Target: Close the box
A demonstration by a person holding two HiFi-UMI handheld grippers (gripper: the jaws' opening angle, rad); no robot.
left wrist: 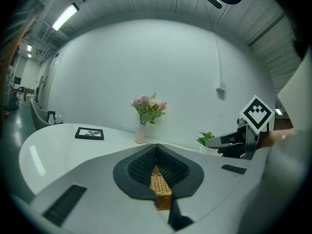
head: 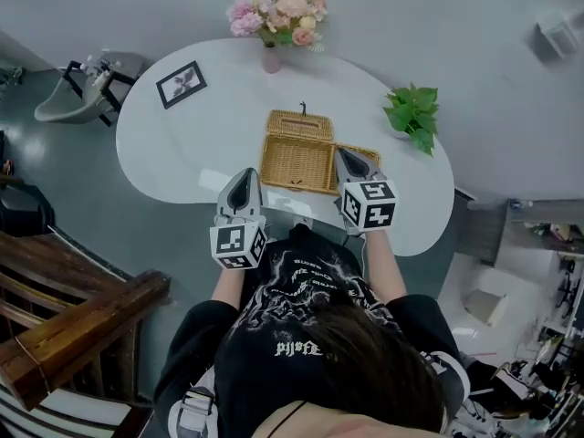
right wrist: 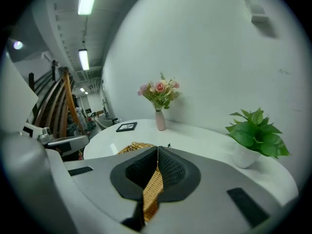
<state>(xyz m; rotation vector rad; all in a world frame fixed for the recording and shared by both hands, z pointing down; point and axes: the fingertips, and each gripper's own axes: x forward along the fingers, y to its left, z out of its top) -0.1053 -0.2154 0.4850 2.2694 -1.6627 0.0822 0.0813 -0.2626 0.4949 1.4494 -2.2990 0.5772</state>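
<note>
An open wicker box (head: 297, 164) stands mid-table, its lid (head: 299, 124) folded back behind it. A wicker side flap (head: 365, 156) sticks out at its right. My left gripper (head: 245, 179) is at the box's front left corner. In the left gripper view its jaws (left wrist: 156, 147) are shut on a thin wicker strip (left wrist: 160, 186). My right gripper (head: 345, 158) lies over the right flap. The right gripper view shows those jaws (right wrist: 158, 149) shut on a wicker strip (right wrist: 152, 189), with the box (right wrist: 130, 148) just beyond.
On the white table (head: 182, 153) are a pink vase of flowers (head: 272, 57) at the back, a black picture frame (head: 181, 84) back left and a potted plant (head: 412, 115) at the right. Wooden rails (head: 64, 318) stand at the lower left.
</note>
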